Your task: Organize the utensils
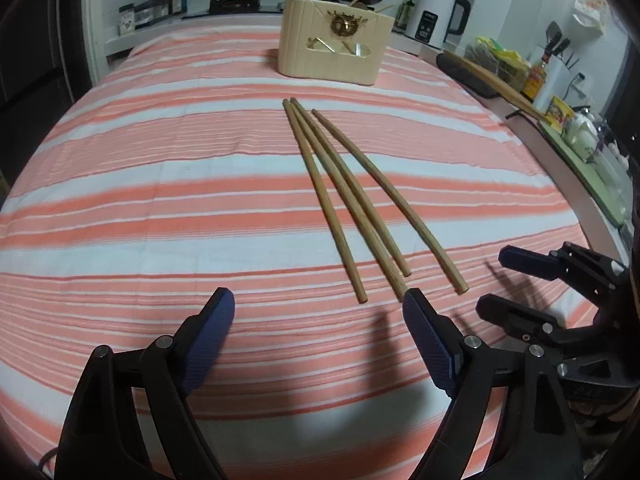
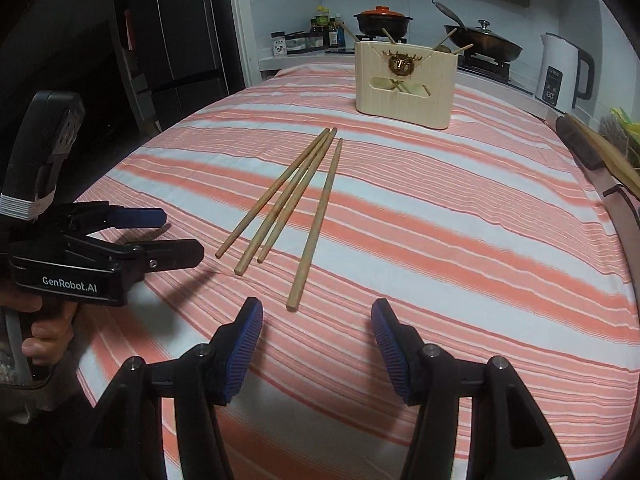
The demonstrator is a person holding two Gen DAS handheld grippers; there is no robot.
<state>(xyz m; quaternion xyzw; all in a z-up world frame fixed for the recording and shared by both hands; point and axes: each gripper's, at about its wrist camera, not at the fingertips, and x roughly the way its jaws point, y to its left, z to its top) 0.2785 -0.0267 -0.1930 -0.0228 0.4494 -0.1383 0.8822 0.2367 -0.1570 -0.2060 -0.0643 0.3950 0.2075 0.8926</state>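
1. The desk [image 1: 160, 208], spread with a cloth of orange and white stripes, carried everything the task needed. Its broad middle lay bare around the utensils, which probably gave both tools room to come in from the near edge.

2. The cream utensil holder [image 1: 334, 46] stood upright close to the far edge, with several sticks and spoon handles already leaning out of its open top. It was well apart from the loose sticks, and I judge it to be where they belonged.

3. Four wooden chopsticks [image 1: 344, 196] lay flat on the cloth in the middle of the desk, between the holder and the near edge. Their far tips nearly met, and their near ends fanned apart. That spread seemed to offer separate ends to pinch one at a time.

4. The left gripper [image 1: 318, 312] hung over the near part of the desk. Its jaws were released and wide with nothing between them. The right-hand one of its fingers [image 1: 420, 320] sat just short of the near chopstick ends, not visibly touching.

5. The right gripper [image 2: 316, 332] hovered beside it, held in a person's hand that is out of view. Its jaws stood apart and empty, narrower than the left pair. The rightmost chopstick end lay just ahead of the gap, so a pinch there looked like the next move.

6. Neither tool held anything, so I judge the sorting of these four as not yet begun.
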